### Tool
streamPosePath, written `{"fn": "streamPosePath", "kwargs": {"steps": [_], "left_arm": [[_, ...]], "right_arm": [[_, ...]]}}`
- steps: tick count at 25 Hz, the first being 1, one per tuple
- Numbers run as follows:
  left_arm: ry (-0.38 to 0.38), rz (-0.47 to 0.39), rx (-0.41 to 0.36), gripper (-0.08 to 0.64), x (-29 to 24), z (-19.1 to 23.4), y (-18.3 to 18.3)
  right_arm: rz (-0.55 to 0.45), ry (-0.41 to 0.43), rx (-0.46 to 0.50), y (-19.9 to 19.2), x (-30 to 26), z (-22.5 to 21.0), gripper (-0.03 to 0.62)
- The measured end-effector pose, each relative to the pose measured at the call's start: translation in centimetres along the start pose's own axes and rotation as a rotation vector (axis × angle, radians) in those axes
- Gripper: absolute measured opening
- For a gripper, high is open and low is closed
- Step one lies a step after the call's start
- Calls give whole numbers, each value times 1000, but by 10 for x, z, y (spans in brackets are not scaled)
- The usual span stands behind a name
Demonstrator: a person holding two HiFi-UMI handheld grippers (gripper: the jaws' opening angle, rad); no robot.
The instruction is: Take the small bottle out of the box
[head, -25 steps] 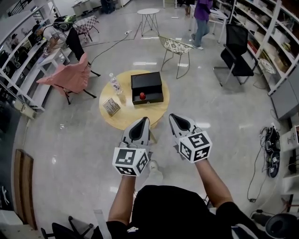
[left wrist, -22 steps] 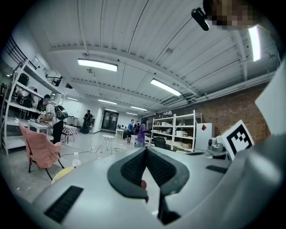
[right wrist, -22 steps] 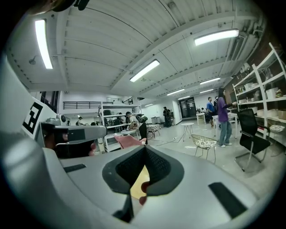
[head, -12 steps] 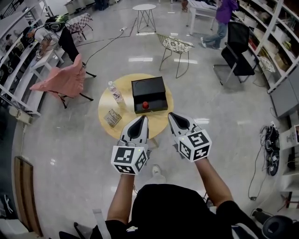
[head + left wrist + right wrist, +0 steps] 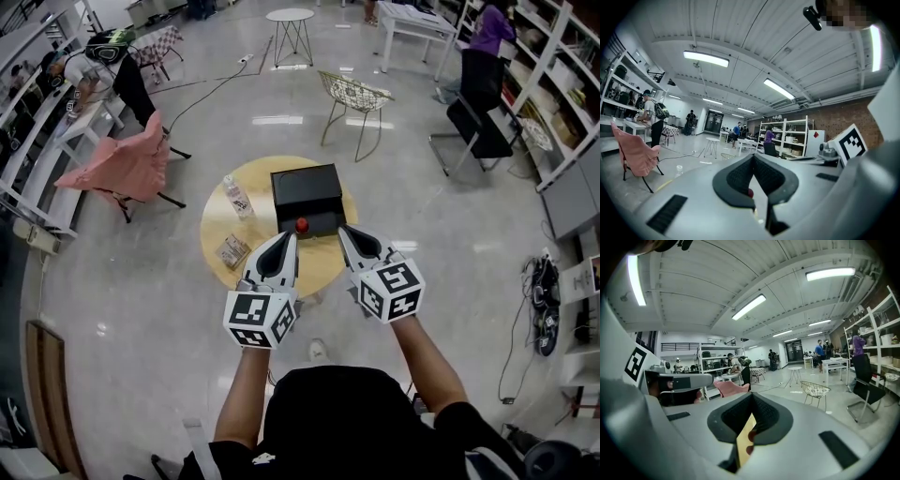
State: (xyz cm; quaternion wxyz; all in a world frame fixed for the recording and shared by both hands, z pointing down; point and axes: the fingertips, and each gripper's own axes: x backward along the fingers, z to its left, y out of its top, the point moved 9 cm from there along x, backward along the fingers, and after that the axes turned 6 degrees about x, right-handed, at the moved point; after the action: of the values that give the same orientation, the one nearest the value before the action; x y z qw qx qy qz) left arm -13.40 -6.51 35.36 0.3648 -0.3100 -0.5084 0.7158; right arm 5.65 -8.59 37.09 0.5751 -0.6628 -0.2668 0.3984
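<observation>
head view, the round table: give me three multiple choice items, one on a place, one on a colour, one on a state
1. Where does the clear bottle stand relative to the black box?
A on top of it
B at its left
C at its right

2. What colour is the small round thing at the box's near side?
A green
B blue
C red

3. The left gripper is:
A shut and empty
B shut on the bottle
C wide open

Answers:
B, the bottle stands on the table beside the box's left side.
C, it shows plainly red.
A, its jaws meet with nothing held between them.
</observation>
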Motion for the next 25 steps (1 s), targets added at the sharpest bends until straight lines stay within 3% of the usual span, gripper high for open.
{"fn": "streamPosePath", "kwargs": {"steps": [14, 25], "left_arm": [[-43, 67, 41, 11, -21, 34, -23], [12, 122, 40, 11, -69, 50, -37]], "right_arm": [[32, -25, 9, -8, -29, -4, 2], [62, 10, -17, -14, -67, -46, 2]]}}
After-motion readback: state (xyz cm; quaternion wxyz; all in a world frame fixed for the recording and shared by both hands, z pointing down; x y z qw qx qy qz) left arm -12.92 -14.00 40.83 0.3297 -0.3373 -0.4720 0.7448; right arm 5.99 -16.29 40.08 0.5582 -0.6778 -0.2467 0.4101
